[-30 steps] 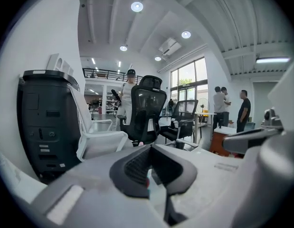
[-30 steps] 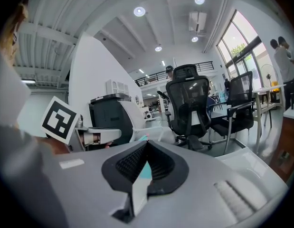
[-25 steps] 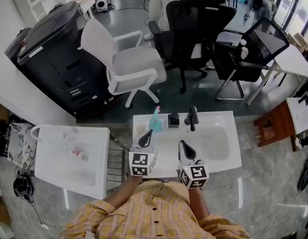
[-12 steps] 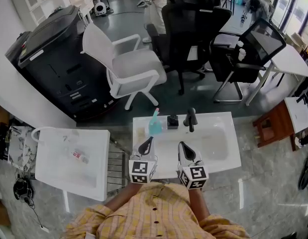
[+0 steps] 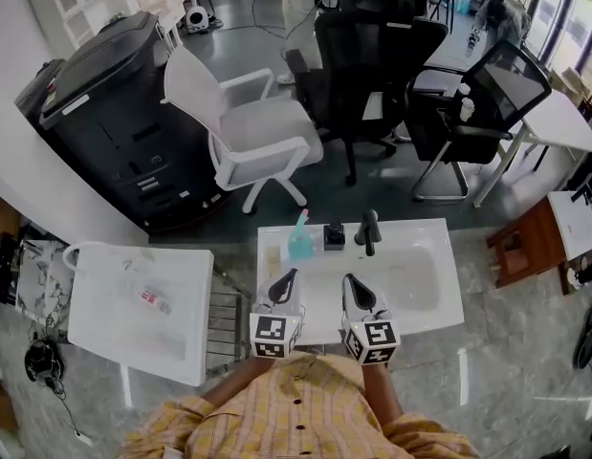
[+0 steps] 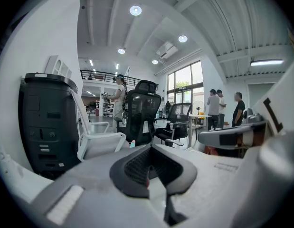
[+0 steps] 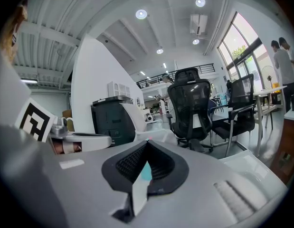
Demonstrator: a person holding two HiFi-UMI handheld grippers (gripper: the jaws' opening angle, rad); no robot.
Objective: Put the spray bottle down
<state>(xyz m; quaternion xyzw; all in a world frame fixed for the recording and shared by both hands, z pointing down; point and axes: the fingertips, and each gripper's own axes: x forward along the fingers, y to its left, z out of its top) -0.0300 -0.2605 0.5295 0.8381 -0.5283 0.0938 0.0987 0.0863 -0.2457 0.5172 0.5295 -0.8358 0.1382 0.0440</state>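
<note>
The teal spray bottle [image 5: 298,240] with a pink tip stands upright at the far left of the white table [image 5: 420,295], free of both grippers. My left gripper [image 5: 289,275] hovers just short of it, jaws shut and empty. In the left gripper view the bottle [image 6: 132,144] shows small beyond the closed left gripper [image 6: 149,148]. My right gripper [image 5: 351,278] hangs beside the left one over the table's near half, also shut with nothing held. A sliver of the teal bottle [image 7: 146,171] shows behind the closed right gripper [image 7: 146,144].
Two black items, a small block [image 5: 334,234] and a taller piece [image 5: 369,229], stand on the table's far edge. A white side table [image 5: 104,333] sits at left, a black cabinet [image 5: 104,113] behind it, a white chair [image 5: 248,127] and black chairs [image 5: 372,46] beyond.
My left gripper has drawn back a little from the spray bottle toward me, still shut. The bottle stays standing on the table. The right gripper has not moved.
</note>
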